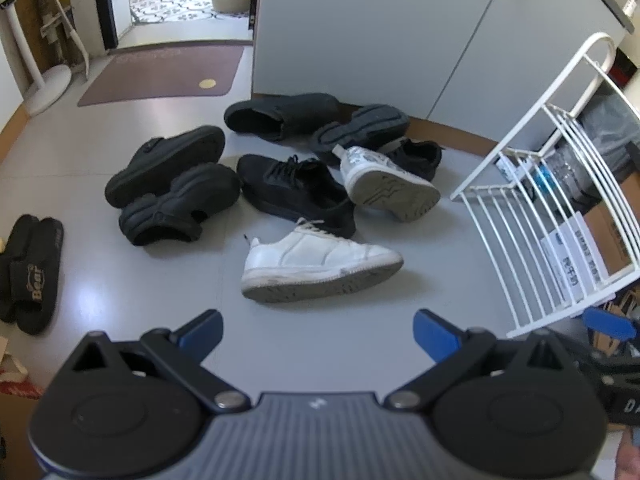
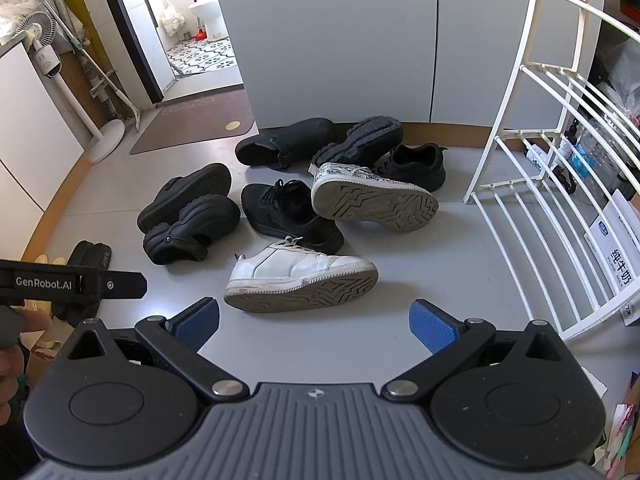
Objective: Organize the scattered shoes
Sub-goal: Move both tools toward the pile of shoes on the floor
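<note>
Several shoes lie scattered on the grey floor. A white sneaker [image 1: 316,264] [image 2: 296,276] lies on its side nearest me. Behind it are a black lace-up sneaker [image 1: 296,188] [image 2: 288,208], a patterned white sneaker [image 1: 384,184] [image 2: 372,196] sole up, two black clogs [image 1: 172,184] [image 2: 188,208], and more black shoes [image 1: 288,116] [image 2: 288,140] by the cabinet. A white wire shoe rack [image 1: 552,208] [image 2: 552,184] stands at the right. My left gripper [image 1: 318,336] and right gripper [image 2: 314,322] are open and empty, hovering in front of the white sneaker.
Black slippers [image 1: 32,272] [image 2: 88,256] lie at the left. A grey cabinet [image 1: 360,28] [image 2: 328,32] stands behind the pile. A brown doormat [image 1: 160,72] lies before a bathroom doorway. A standing fan [image 2: 60,80] is at the left. Boxes sit behind the rack.
</note>
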The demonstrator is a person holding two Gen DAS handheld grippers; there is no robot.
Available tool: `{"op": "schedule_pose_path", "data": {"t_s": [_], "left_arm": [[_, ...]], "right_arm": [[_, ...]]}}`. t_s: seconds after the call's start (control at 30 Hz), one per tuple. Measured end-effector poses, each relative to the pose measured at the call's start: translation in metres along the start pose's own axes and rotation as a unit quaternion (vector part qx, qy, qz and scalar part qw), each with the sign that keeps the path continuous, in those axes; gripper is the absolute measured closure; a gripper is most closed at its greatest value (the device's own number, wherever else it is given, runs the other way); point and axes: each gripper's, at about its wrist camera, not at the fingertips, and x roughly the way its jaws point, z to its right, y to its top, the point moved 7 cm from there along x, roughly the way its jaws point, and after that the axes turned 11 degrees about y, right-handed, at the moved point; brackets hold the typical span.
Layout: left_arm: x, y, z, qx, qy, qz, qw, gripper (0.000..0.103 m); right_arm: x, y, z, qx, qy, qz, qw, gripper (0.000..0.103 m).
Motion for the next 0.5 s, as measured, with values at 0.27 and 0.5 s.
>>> {"op": "schedule_pose_path", "data": {"t_s": [0.27, 0.5], "left_arm": [[0.016, 0.008, -0.008, 0.002, -0.006, -0.012, 0.9999, 0.001], [0.032, 0.018, -0.015, 0.005, 0.014, -0.012, 0.9998, 0.002]], "right_arm": [[0.041, -0.003, 0.011, 0.045, -0.029, -0.009, 0.999, 0.0], [0.049, 0.001, 0.002, 0.02, -0.024, -0.015, 0.999, 0.0]]}}
